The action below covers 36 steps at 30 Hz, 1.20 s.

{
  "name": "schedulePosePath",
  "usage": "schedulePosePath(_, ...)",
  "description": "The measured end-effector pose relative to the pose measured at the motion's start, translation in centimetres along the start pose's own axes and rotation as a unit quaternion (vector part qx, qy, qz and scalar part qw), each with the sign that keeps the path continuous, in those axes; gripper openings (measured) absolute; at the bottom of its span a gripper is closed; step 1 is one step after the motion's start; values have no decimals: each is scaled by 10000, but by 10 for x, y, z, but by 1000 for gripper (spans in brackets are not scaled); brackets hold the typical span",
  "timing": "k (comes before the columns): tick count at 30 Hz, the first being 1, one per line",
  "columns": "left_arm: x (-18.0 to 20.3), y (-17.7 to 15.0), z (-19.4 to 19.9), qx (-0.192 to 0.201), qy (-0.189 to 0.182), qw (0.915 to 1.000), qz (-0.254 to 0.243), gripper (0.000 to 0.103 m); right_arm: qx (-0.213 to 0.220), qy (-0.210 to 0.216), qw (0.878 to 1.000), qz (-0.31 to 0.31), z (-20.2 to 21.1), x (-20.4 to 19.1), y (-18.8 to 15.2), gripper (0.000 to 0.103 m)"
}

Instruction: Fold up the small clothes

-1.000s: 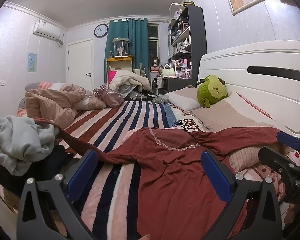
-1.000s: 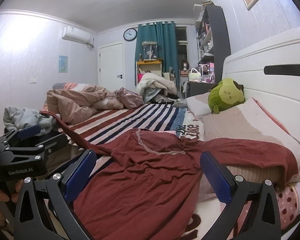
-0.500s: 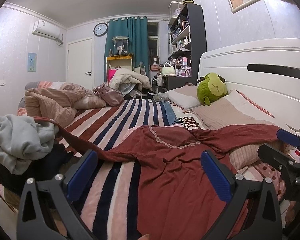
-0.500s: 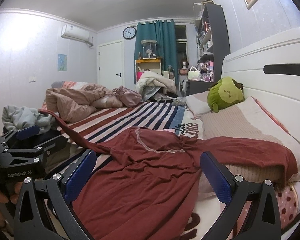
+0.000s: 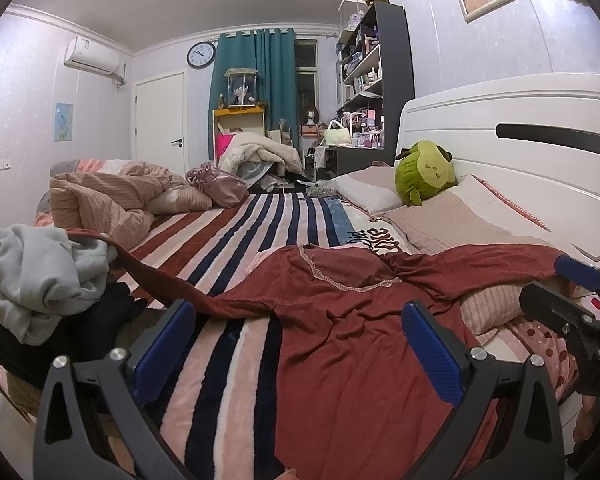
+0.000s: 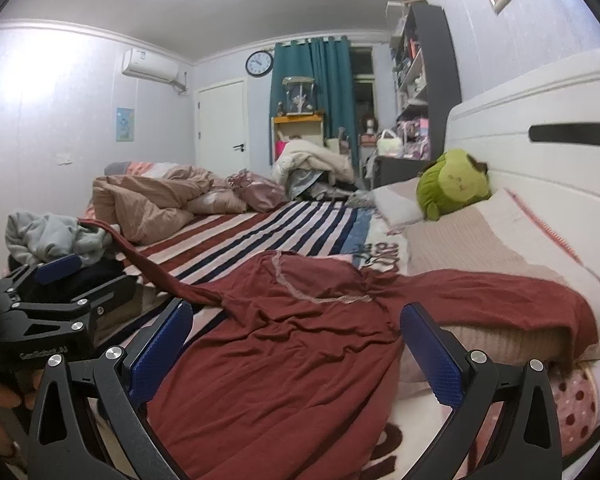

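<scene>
A dark red long-sleeved garment [image 5: 352,320] lies spread on the striped bed, lace neckline toward the far side. It also shows in the right wrist view [image 6: 292,344]. One sleeve runs left onto a clothes pile, the other lies over a pillow on the right. My left gripper [image 5: 300,344] is open and empty, just above the garment's near part. My right gripper [image 6: 296,344] is open and empty over the garment's body. Each gripper shows at the edge of the other's view.
A pile with a grey garment [image 5: 32,276] and dark clothes sits at the left. Beige pillows [image 5: 452,224] and a green plush toy [image 5: 424,172] lie by the white headboard [image 5: 520,128]. A rumpled pink quilt [image 5: 108,196] lies further back on the striped blanket [image 5: 260,232].
Both views have shifted only slightly; the grippers stay open and the garment lies unchanged.
</scene>
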<state>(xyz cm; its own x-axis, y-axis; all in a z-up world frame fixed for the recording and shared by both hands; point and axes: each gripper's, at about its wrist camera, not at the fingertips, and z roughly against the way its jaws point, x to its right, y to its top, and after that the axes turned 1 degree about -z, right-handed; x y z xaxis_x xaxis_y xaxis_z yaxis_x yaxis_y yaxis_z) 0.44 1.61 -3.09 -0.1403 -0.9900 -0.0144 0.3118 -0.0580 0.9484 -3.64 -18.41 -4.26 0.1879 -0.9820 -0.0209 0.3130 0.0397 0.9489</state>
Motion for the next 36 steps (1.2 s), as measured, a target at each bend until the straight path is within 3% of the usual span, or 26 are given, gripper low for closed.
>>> schedulePosePath(4,-20,8,-13,63,-27,9999,131,102,49,670,9976,-154,-8,18,2,103)
schedulePosePath(7,-55,17,-33,-7,129,9989,455,102,27,343,9989,324,-24,26,9,103)
schedulePosePath(12,-109,18,-87,-570,287,9944,842,99,-142,457,9985,272,-64,61,19,91)
schedulePosePath(17,-134,2,-149,-1181,146,9839,1331,79,-238,676,9974,92,-101,81,21,91)
schedulePosePath(20,-140,-6,-184,-1355,183,9787,1531,75,-302,919,9953,40,-121,81,17,91)
schedulePosePath(25,-155,-12,-223,-1319,916,9698,1837,75,-457,1126,9926,-28,-148,84,8,91)
schedulePosePath(27,-158,-13,-234,-1393,1048,9674,1837,64,-495,1162,9919,-98,-155,87,5,91)
schedulePosePath(29,-161,-15,-246,-1523,1164,9649,1792,36,-516,1201,9912,-202,-158,93,2,91)
schedulePosePath(30,-163,-18,-252,-1605,1111,9641,1802,27,-522,1214,9909,-253,-160,96,0,91)
schedulePosePath(31,-164,-20,-255,-1667,1047,9634,1821,7,-521,1212,9908,-288,-160,97,-1,91)
schedulePosePath(33,-161,-19,-257,-1579,996,9678,1687,2,-521,1214,9906,-367,-159,101,-3,91)
schedulePosePath(36,-136,-1,-241,-1040,742,9869,981,2,-523,1201,9904,-449,-154,105,-5,91)
